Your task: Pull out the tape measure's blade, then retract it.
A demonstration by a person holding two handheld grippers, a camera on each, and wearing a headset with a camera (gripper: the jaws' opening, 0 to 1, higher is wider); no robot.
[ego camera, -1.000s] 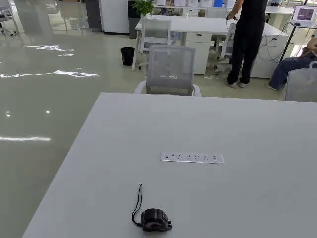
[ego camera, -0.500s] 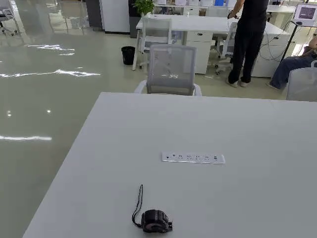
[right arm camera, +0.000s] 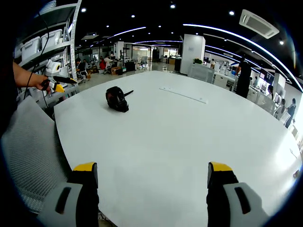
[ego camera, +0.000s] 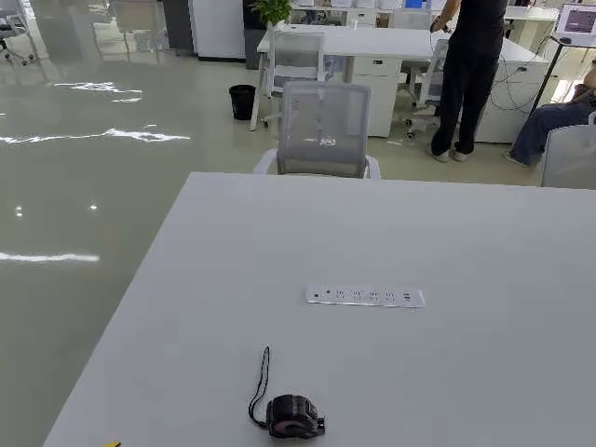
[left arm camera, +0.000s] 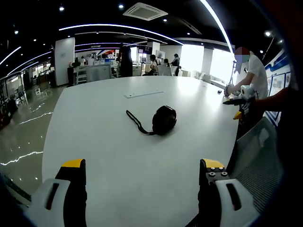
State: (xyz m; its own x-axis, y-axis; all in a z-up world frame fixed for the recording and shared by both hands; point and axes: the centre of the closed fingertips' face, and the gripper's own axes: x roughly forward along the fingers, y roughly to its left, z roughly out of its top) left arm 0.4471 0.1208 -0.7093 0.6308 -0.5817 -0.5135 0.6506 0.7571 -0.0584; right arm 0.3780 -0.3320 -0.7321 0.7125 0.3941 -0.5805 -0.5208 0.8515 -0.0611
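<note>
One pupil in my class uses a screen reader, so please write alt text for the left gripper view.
A black, rounded tape measure with a thin black wrist strap lies untouched on a large white table, ahead of the left gripper, whose yellow-tipped jaws stand wide open. A flat white power strip lies farther back.

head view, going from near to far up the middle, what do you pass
tape measure -> power strip -> grey mesh chair at the table's far edge -> white desk across the floor
</note>
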